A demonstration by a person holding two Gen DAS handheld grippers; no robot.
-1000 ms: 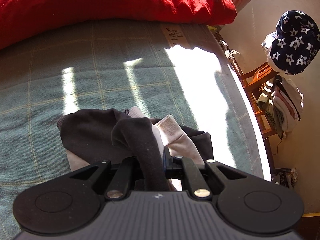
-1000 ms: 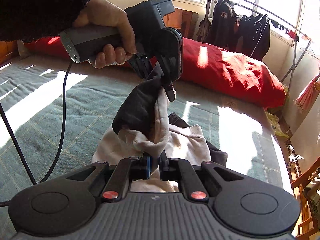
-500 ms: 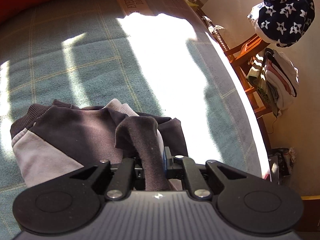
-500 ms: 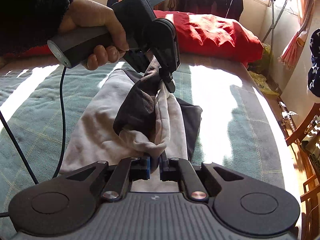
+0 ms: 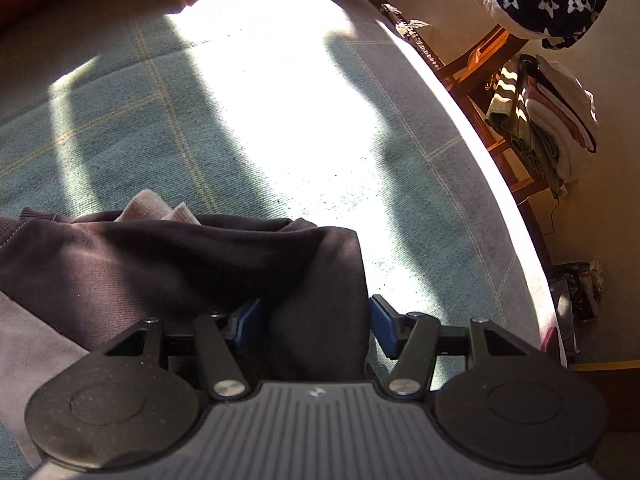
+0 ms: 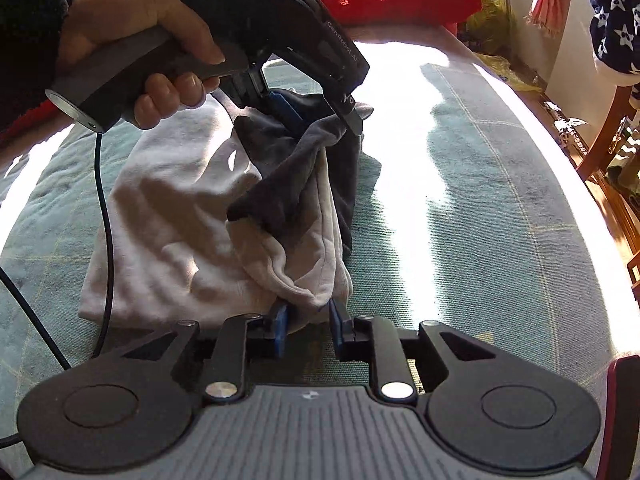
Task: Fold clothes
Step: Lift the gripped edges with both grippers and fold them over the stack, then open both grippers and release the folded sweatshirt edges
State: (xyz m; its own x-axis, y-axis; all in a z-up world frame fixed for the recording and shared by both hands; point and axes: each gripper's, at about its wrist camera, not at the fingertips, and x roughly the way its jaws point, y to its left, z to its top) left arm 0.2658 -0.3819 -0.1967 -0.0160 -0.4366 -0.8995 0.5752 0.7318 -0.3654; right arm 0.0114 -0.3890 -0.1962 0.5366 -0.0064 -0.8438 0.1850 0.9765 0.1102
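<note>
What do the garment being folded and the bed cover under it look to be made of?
The garment, dark grey and pale, looks like soft cotton jersey or fleece: matte, slumping in rounded folds, with a ribbed cuff edge in the left view. The bed cover looks like a woven teal cloth with a fine grain and thin pale check lines, matte in the sun. Exact fibres cannot be told.

The left gripper (image 5: pixel 316 326) is matt black plastic with a grey ribbed housing, two round black discs at its flanks, silver pivot screws on the linkage arms and blue pads on its fingertips (image 5: pixel 384 324). The right gripper (image 6: pixel 308 330) is built alike, with blue pads (image 6: pixel 281 328) and silver screws. In the right wrist view, the person's hand (image 6: pixel 148 40) emerges from a fuzzy black sleeve (image 6: pixel 28 28); the grey cylindrical handle (image 6: pixel 120 80) trails a thin black cable (image 6: pixel 105 216), and the black casing bears small white lettering.
</note>
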